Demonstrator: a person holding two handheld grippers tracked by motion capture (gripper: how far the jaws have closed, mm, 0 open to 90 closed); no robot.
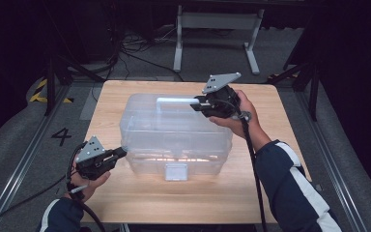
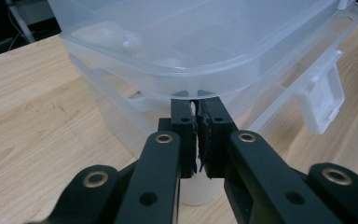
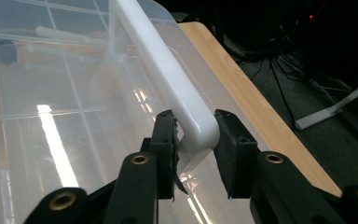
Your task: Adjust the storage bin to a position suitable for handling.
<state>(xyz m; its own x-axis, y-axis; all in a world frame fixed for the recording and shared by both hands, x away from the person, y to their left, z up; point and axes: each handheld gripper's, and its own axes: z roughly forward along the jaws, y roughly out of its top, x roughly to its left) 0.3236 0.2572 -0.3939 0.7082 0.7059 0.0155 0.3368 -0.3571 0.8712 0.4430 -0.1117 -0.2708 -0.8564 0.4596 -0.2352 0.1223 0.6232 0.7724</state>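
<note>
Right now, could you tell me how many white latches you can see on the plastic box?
1: a white latch at the middle of the box's near side; others may be hidden behind it.

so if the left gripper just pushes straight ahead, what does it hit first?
Likely the clear plastic box: the left gripper has its shut jaw tips right under the lid's rim, facing the box wall. Whether they already touch is unclear.

A light wooden table point(image 1: 140, 203) stands on grey floor, with a white metal frame point(image 1: 217, 29) beyond its far edge.
</note>
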